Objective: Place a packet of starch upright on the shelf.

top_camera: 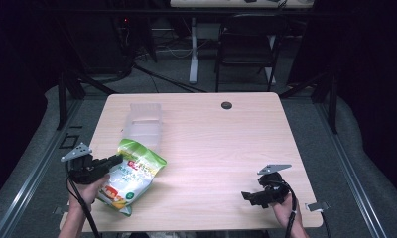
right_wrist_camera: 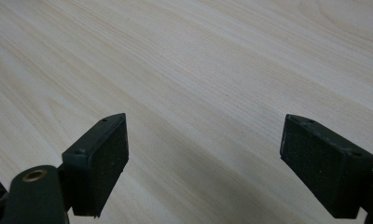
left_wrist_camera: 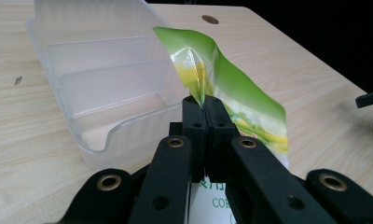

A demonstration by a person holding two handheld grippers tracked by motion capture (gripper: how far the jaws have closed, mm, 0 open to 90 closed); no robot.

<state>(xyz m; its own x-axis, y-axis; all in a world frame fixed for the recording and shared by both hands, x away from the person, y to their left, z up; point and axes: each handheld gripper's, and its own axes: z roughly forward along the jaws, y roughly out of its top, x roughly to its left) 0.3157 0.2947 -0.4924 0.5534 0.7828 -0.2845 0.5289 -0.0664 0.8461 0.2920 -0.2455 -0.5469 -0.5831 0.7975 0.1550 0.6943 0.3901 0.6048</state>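
Green snack bag (top_camera: 129, 174): lower left of frame on tabletop (top_camera: 221, 148), edge clamped in left hand-held gripper (top_camera: 113, 160). Clear plastic bin (top_camera: 144, 126) just behind. Right hand-held gripper (top_camera: 247, 196): lower right, jaws apart.

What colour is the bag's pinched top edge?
Bright green, yellowing at the fold; the bag shows best in the left gripper view.

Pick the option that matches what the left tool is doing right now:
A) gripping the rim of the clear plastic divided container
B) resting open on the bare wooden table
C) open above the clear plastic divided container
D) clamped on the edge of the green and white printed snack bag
D: in the left gripper view the left tool has its jaws shut together on the edge of the green and white printed snack bag, beside the clear plastic divided container.
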